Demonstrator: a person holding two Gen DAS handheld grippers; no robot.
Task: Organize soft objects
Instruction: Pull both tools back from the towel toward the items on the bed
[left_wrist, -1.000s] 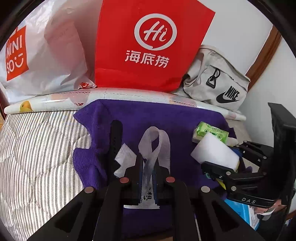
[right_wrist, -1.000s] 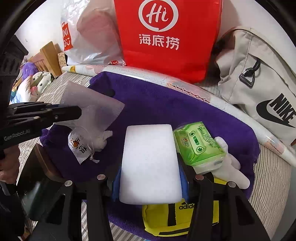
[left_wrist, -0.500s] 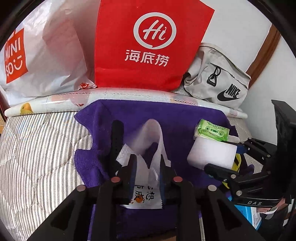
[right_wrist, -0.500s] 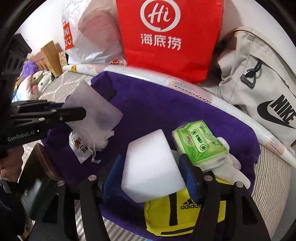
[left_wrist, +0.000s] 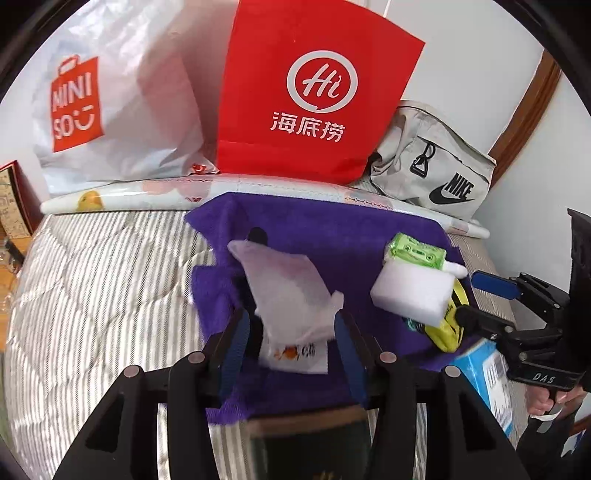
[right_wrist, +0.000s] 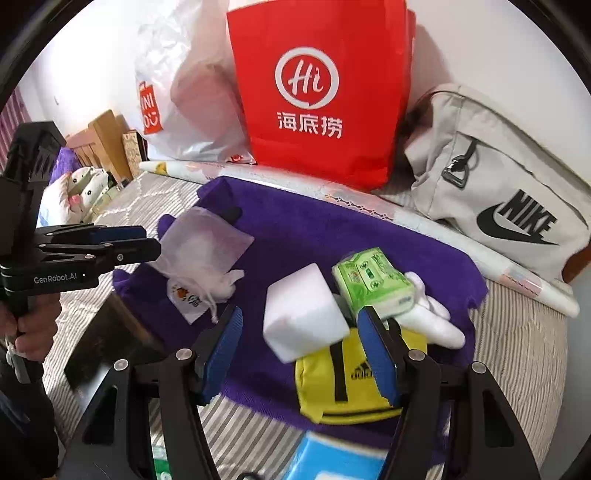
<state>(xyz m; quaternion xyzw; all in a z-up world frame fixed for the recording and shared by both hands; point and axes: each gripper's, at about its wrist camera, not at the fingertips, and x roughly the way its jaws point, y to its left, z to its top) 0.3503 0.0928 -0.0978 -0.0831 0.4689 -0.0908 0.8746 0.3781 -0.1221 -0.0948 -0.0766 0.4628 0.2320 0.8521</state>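
Lying loose on purple towel (right_wrist: 332, 236): white mesh pouch (left_wrist: 291, 295), foam block (right_wrist: 303, 314). Left gripper (left_wrist: 291, 332) jaws just opened, pouch between them untouched; right gripper (right_wrist: 299, 339) jaws apart, block unpinched.

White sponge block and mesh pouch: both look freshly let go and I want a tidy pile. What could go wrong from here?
The white sponge block sits tilted on the yellow pouch and could topple off. The right gripper, open, has one of its fingers close to the green tissue pack and may nudge it. The mesh pouch lies loose between the left gripper fingers, whose jaws have just been opening; its drawstring might snag.
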